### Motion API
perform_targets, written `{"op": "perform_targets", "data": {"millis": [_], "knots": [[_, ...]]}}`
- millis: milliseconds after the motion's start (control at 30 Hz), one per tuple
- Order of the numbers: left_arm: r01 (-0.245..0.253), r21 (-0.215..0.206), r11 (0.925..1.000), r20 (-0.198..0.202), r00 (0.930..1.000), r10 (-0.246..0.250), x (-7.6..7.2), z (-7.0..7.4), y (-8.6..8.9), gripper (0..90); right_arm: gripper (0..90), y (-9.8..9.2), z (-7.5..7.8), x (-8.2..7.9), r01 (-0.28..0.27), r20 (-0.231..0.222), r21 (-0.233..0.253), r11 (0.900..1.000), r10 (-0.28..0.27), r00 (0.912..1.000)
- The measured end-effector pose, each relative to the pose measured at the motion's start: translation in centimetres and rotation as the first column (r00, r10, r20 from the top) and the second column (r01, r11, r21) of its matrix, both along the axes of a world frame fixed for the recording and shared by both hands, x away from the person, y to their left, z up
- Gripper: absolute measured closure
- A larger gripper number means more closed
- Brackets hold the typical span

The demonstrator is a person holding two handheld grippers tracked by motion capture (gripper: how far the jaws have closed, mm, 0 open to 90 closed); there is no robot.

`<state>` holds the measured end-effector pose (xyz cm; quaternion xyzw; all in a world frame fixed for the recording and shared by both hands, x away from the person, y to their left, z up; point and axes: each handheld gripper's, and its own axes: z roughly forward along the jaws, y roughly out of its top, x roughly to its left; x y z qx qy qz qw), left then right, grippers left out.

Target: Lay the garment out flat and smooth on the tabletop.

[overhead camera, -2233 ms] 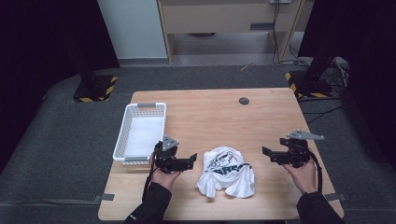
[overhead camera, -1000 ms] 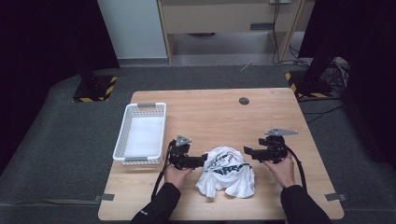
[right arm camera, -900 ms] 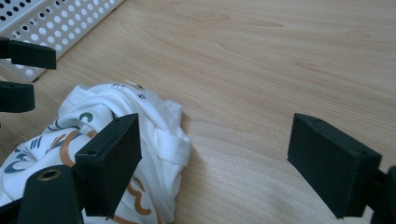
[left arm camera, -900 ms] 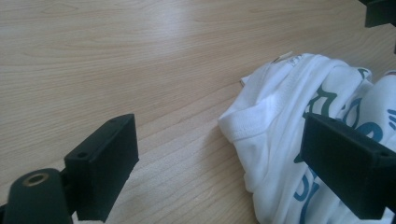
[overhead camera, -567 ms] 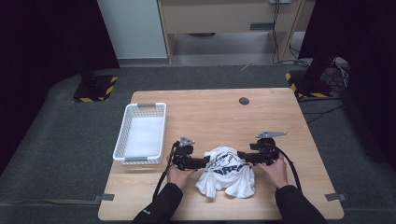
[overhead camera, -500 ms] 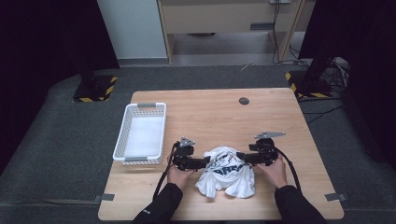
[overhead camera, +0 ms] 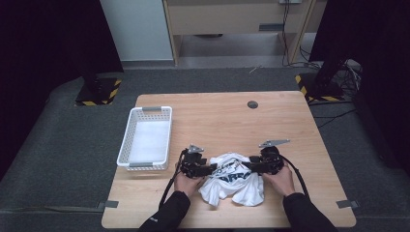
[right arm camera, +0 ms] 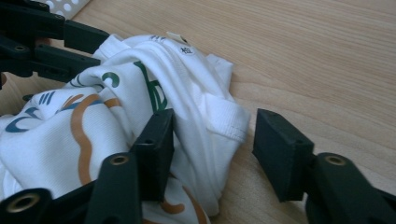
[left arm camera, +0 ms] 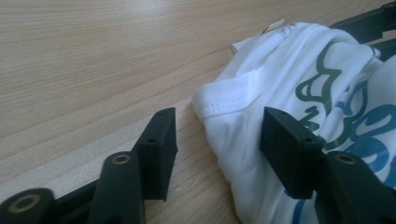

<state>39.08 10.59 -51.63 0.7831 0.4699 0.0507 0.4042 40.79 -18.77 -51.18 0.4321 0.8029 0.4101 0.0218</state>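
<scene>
One white T-shirt (overhead camera: 233, 178) lies crumpled near the front edge of the tabletop (overhead camera: 227, 116), about midway across it, with green, blue and orange print on the cloth. One white basket (overhead camera: 146, 137) stands at the left of the tabletop, apart from the shirt. One small dark round fitting (overhead camera: 252, 104) sits toward the far edge.

There are two hand-held grippers, one on each side of the shirt. The left hand-held gripper (overhead camera: 211, 168) is held low over the wood by the person's left hand (overhead camera: 186, 183), pointing right into the shirt's left edge. Its jaws stand wide apart, and in the left gripper view a hemmed fold of the shirt (left arm camera: 261, 116) lies between them, not pinched.

The right hand-held gripper (overhead camera: 247, 165) is held by the right hand (overhead camera: 279, 180) and points left into the shirt's right edge. Its jaws also stand wide, straddling a hemmed fold (right arm camera: 205, 116) in the right gripper view; the left jaw presses against cloth, the right one is clear of it. Both forearms come in from the bottom in dark sleeves.
</scene>
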Motion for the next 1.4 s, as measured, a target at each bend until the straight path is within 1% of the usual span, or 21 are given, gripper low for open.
{"op": "perform_targets", "data": {"millis": [33, 67, 133, 200, 233, 267, 367, 500, 633, 767, 833, 900, 933, 967, 1067, 1200, 1267, 1300, 1333, 1367, 1400], "knots": [[0.002, -0.004, 1.0000, -0.006, 1.0000, -0.002, 0.0, 0.0, 0.0, 50.9, 53.6, 0.1, 0.0, -0.1, -0.001, 0.000, -0.001, 1.000, 0.001, 1.0000], [0.002, -0.005, 1.0000, -0.011, 0.9999, -0.002, 0.0, -0.1, -0.1, 55.1, 58.5, 0.2, 0.0, -0.2, -0.006, 0.007, -0.012, 1.000, 0.006, 1.0000], [0.013, -0.010, 0.9999, -0.028, 0.9995, -0.013, -0.1, -0.4, -0.2, 59.5, 63.3, 0.2, 0.1, -0.3, -0.008, 0.010, -0.018, 1.000, 0.008, 0.9999], [0.014, -0.009, 0.9999, -0.030, 0.9994, -0.014, -0.2, -0.4, -0.3, 62.9, 65.0, 0.3, 0.1, -0.4, -0.009, 0.013, -0.020, 1.000, 0.009, 0.9999], [0.018, -0.008, 0.9998, -0.032, 0.9993, -0.018, -0.2, -0.5, -0.4, 65.1, 68.2, 0.4, 0.2, -0.5, -0.015, 0.019, -0.033, 0.999, 0.015, 0.9997], [0.022, -0.007, 0.9997, -0.034, 0.9992, -0.022, -0.2, -0.5, -0.4, 65.1, 68.2, 0.4, 0.2, -0.5, -0.015, 0.019, -0.033, 0.999, 0.015, 0.9997], [0.028, -0.009, 0.9996, -0.038, 0.9989, -0.029, -0.3, -0.4, -0.5, 71.5, 74.6, 0.6, 0.3, -0.7, -0.017, 0.036, -0.049, 0.999, 0.019, 0.9992], [0.038, -0.007, 0.9993, -0.037, 0.9986, -0.038, -0.4, -0.3, -0.6, 74.6, 78.1, 0.7, 0.4, -0.8, -0.017, 0.053, -0.067, 0.998, 0.021, 0.9984], [0.045, 0.004, 0.9990, -0.033, 0.9985, -0.045, -0.5, -0.2, -0.7, 77.7, 79.4, 0.8, 0.5, -0.9, -0.016, 0.051, -0.073, 0.997, 0.020, 0.9985], [0.045, 0.001, 0.9990, -0.023, 0.9987, -0.045, -0.6, 0.2, -0.6, 80.2, 79.5, 0.8, 0.6, -0.9, -0.015, 0.061, -0.074, 0.997, 0.019, 0.9980], [0.043, -0.005, 0.9991, -0.005, 0.9991, -0.043, -0.7, 0.8, -0.5, 81.3, 79.5, 0.7, 0.9, -1.0, -0.007, 0.070, -0.071, 0.997, 0.012, 0.9975], [0.042, -0.007, 0.9991, 0.016, 0.9990, -0.042, -0.8, 1.3, -0.5, 81.8, 79.5, 0.7, 1.3, -1.1, 0.000, 0.095, -0.077, 0.997, 0.007, 0.9955], [0.042, -0.007, 0.9991, 0.016, 0.9990, -0.042, -0.8, 1.3, -0.5, 81.9, 79.5, 0.7, 1.3, -1.1, 0.000, 0.095, -0.077, 0.997, 0.007, 0.9955], [0.047, 0.011, 0.9988, 0.046, 0.9978, -0.047, -1.0, 1.9, -0.6, 81.9, 79.6, 0.6, 1.6, -1.2, 0.010, 0.118, -0.080, 0.997, 0.000, 0.9930], [0.053, 0.023, 0.9983, 0.063, 0.9965, -0.054, -1.1, 2.3, -0.7, 81.9, 79.5, 0.6, 1.9, -1.4, 0.019, 0.140, -0.075, 0.997, -0.008, 0.9901], [0.054, 0.020, 0.9984, 0.068, 0.9961, -0.055, -1.2, 2.4, -0.7, 82.0, 79.5, 0.5, 2.1, -1.4, 0.025, 0.139, -0.065, 0.998, -0.016, 0.9901], [0.054, 0.014, 0.9984, 0.072, 0.9959, -0.055, -1.2, 2.7, -0.6, 82.1, 79.4, 0.3, 2.2, -1.4, 0.026, 0.140, -0.052, 0.998, -0.019, 0.9899], [0.055, 0.006, 0.9985, 0.078, 0.9954, -0.055, -1.2, 3.0, -0.5, 82.2, 79.4, 0.3, 2.3, -1.4, 0.029, 0.143, -0.046, 0.999, -0.022, 0.9895], [0.055, 0.006, 0.9985, 0.078, 0.9954, -0.055, -1.2, 3.0, -0.5, 82.2, 79.4, 0.3, 2.3, -1.4, 0.029, 0.143, -0.046, 0.999, -0.022, 0.9895], [0.055, -0.009, 0.9985, 0.088, 0.9947, -0.054, -1.3, 3.5, -0.4, 82.2, 79.7, 0.2, 2.6, -1.4, 0.032, 0.149, -0.039, 0.999, -0.026, 0.9886], [0.055, -0.009, 0.9985, 0.088, 0.9947, -0.054, -1.3, 3.5, -0.4, 82.3, 79.7, 0.2, 2.6, -1.4, 0.032, 0.149, -0.039, 0.999, -0.026, 0.9886]]}}
